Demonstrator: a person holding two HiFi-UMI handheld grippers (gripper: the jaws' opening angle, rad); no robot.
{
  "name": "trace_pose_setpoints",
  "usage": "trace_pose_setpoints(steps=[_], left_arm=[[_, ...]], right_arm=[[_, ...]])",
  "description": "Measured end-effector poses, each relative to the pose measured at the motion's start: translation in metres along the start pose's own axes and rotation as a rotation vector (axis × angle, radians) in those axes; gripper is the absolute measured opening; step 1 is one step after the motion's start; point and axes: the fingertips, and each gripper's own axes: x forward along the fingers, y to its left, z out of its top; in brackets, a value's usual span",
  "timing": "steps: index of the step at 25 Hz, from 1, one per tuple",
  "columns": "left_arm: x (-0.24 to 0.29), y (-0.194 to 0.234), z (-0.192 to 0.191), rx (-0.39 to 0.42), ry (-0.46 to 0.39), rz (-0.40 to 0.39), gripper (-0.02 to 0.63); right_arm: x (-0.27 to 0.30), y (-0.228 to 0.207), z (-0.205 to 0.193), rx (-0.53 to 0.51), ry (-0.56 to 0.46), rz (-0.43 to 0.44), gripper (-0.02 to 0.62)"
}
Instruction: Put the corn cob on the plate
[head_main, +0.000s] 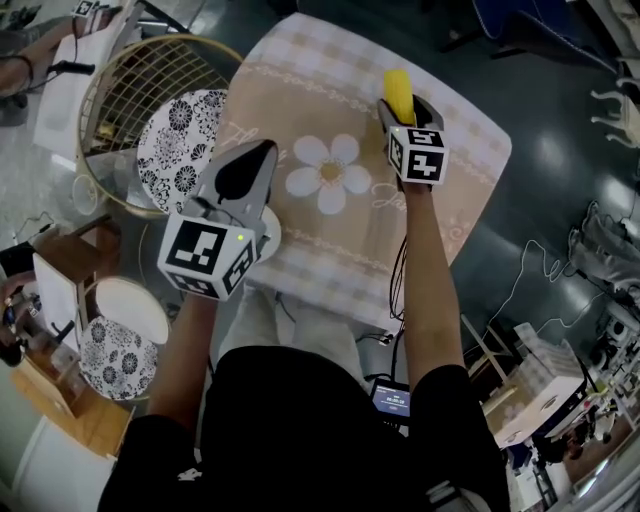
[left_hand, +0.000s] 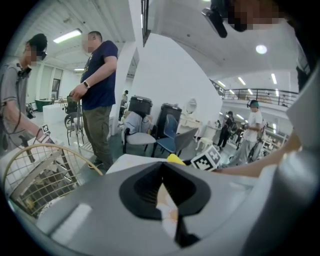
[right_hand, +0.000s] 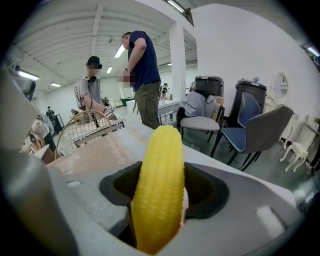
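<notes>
My right hand-held gripper (head_main: 401, 108), arm stretched straight forward, is clamped on the corn cob (head_main: 398, 88) above the counter's (head_main: 330, 250) far edge (cob pointing away from me). My left hand-held gripper (head_main: 262, 152), jaws together and empty, hovers at the left edge.

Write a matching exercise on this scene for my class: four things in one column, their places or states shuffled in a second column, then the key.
Column one
1. corn cob
2. left gripper
3. wire basket
4. white flower print

Column two
A. holds a black-and-white patterned plate
B. on the middle of the tablecloth
C. between the fingers of the right gripper
D. shut, with nothing held

Pairs: 1-C, 2-D, 3-A, 4-B
</notes>
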Motion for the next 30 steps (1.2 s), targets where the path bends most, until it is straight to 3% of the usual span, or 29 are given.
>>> trace_pose_setpoints(steps=[5, 30], left_arm=[[-0.003, -0.002, 0.003, 0.005, -0.004, -0.003, 0.005], [-0.076, 0.009, -0.007, 0.044, -0.054, -0.037, 0.005]], right_arm=[[-0.007, 0.002, 0.005, -0.001, -0.008, -0.001, 0.256], [-0.058, 0.099, 0.007, -0.044, -0.029, 0.021, 0.256]])
